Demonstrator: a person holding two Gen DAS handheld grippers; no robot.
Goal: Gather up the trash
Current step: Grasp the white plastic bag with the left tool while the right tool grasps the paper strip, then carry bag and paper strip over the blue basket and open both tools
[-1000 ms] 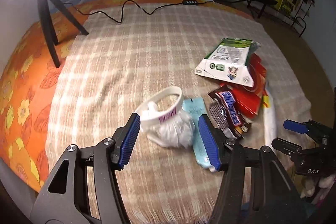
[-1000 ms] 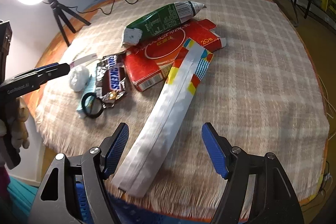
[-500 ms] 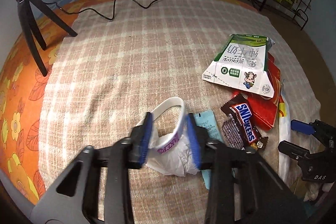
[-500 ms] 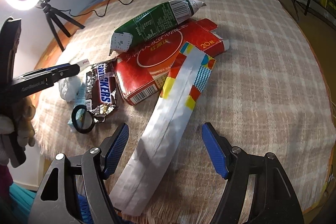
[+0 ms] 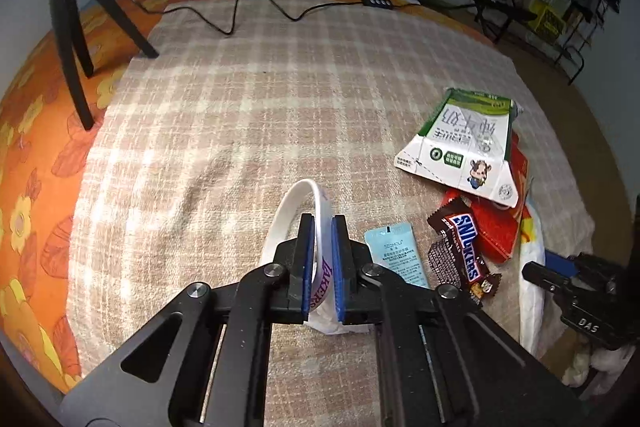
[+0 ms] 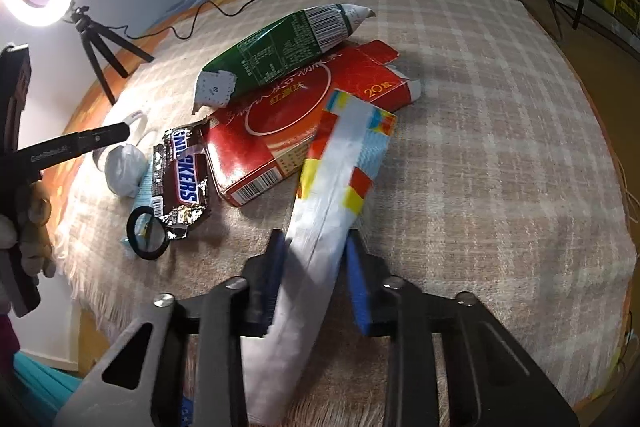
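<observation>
My left gripper (image 5: 321,223) is shut on a white Lakers wristband (image 5: 294,199), with a crumpled white tissue (image 5: 330,325) under it. Beside it lie a light-blue sachet (image 5: 396,257), a Snickers wrapper (image 5: 464,257), a red carton (image 5: 496,231) and a green-white milk carton (image 5: 464,147). My right gripper (image 6: 316,251) has its jaws part closed around a long white wrapper with coloured squares (image 6: 332,195), pads close to its edges. In the right wrist view I see the Snickers wrapper (image 6: 184,175), red carton (image 6: 288,123), milk carton (image 6: 280,51) and a black ring (image 6: 146,233).
The trash lies on a plaid blanket (image 5: 280,99) over a bed with an orange floral sheet (image 5: 36,155). A ring-light tripod (image 5: 76,27) stands at the left with its black cable (image 5: 256,11) across the far blanket. Folded bedding and chairs are behind.
My left gripper has closed on the wristband and moved forward over it. My right gripper has moved forward and narrowed its jaws around the long white wrapper.
</observation>
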